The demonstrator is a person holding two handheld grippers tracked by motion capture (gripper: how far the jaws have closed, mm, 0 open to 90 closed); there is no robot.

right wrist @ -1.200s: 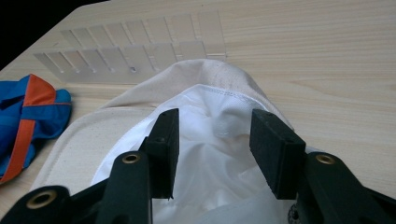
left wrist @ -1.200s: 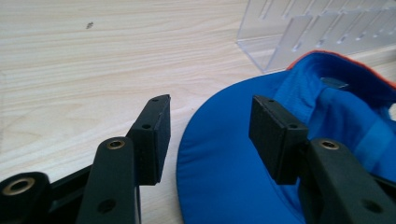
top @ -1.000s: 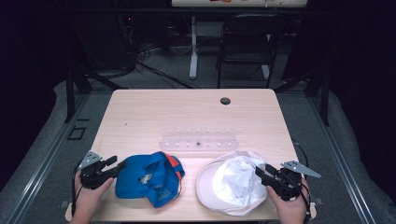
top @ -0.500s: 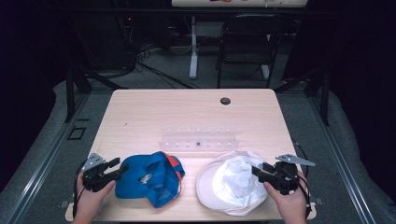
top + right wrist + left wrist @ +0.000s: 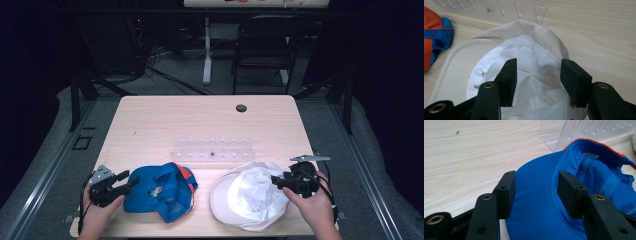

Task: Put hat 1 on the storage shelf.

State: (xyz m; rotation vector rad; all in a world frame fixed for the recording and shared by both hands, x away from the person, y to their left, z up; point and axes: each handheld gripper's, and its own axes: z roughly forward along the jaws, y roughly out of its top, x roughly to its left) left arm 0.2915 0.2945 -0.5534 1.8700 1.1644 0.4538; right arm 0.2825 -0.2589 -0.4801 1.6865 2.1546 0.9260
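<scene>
High view: left claw (image 5: 131, 181) gapes at the blue cap's (image 5: 159, 190) stiff brim — right claw (image 5: 274, 180), just opening, over the soft white hat (image 5: 248, 196); pinch its rim.

We count two hats on the surface (image 5: 150, 125): one blue cap (image 5: 160, 190) with orange trim and one white bucket hat (image 5: 250, 200). We count one clear plastic rack (image 5: 212, 149) lying behind them, with a row of slots whose number we cannot make out. We see one small dark round fitting (image 5: 241, 108) set in the surface near its far edge. We count two grippers, the left gripper (image 5: 125, 182) and the right gripper (image 5: 276, 181), each with two black jaws, and two hands holding them. Beyond the surface we count one dark chair (image 5: 262, 55).
</scene>
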